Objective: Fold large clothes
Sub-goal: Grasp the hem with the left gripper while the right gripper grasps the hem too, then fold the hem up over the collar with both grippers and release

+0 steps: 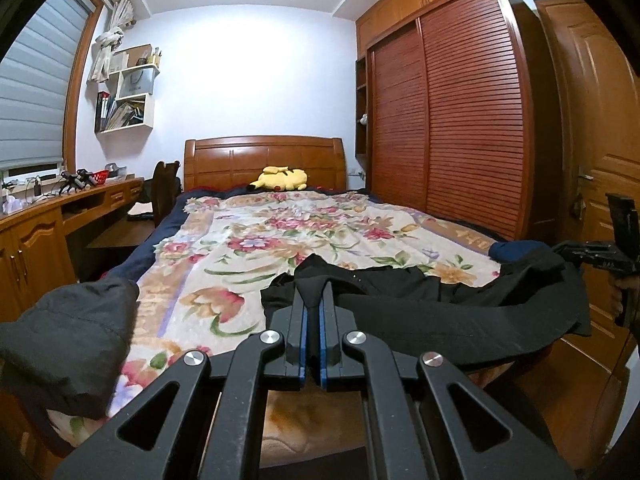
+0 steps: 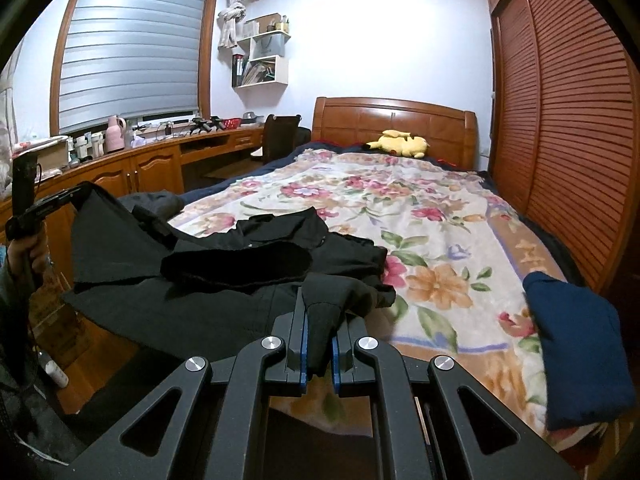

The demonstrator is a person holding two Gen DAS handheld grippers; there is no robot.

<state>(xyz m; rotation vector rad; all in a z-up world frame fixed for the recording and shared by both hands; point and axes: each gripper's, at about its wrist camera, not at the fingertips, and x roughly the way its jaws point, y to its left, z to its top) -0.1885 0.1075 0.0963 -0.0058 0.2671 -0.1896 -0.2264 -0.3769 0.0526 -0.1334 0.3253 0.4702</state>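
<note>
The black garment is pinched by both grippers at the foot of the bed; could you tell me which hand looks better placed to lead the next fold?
Probably the left. The left gripper pinches the black garment at an edge, with open floral blanket ahead; the right gripper faces bunched cloth.

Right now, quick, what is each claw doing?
Left claw: closed on a fold of the large black cloth garment.
Right claw: closed on another fold of the same garment.
</note>
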